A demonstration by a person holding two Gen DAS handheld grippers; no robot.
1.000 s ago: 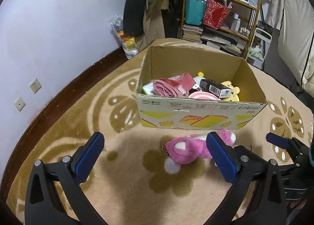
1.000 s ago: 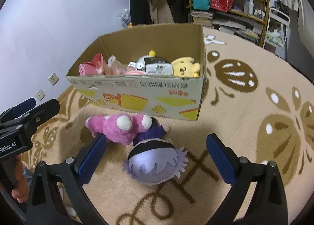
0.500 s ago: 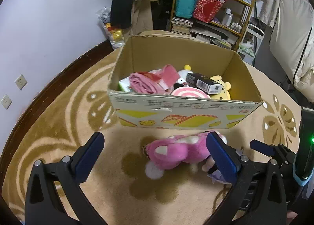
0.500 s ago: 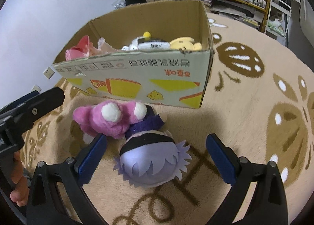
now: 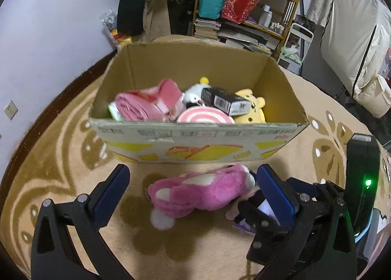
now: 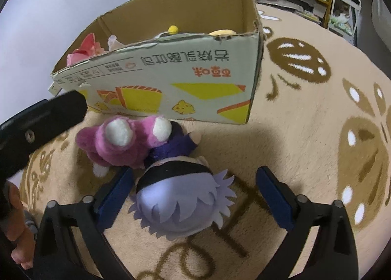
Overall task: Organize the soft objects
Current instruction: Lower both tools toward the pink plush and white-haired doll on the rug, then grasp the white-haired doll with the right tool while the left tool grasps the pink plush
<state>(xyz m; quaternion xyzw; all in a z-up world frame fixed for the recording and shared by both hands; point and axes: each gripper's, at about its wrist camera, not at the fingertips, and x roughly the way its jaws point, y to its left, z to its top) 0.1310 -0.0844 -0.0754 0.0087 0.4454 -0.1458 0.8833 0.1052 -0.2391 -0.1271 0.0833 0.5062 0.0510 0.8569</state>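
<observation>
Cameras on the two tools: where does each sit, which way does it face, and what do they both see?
Left wrist: sits on the left tool, looks down over the pink plush into the cardboard box; the right tool's body shows at right.
Right wrist: sits on the right tool, looks down at the lilac-haired doll between its open fingers; a hand shows at left.
Shared: pink plush, doll, box, carpet.

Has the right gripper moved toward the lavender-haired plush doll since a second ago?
Yes. The right gripper has come down; its open, slightly narrowing jaws now flank the lavender-haired plush doll before the cardboard box.
</observation>
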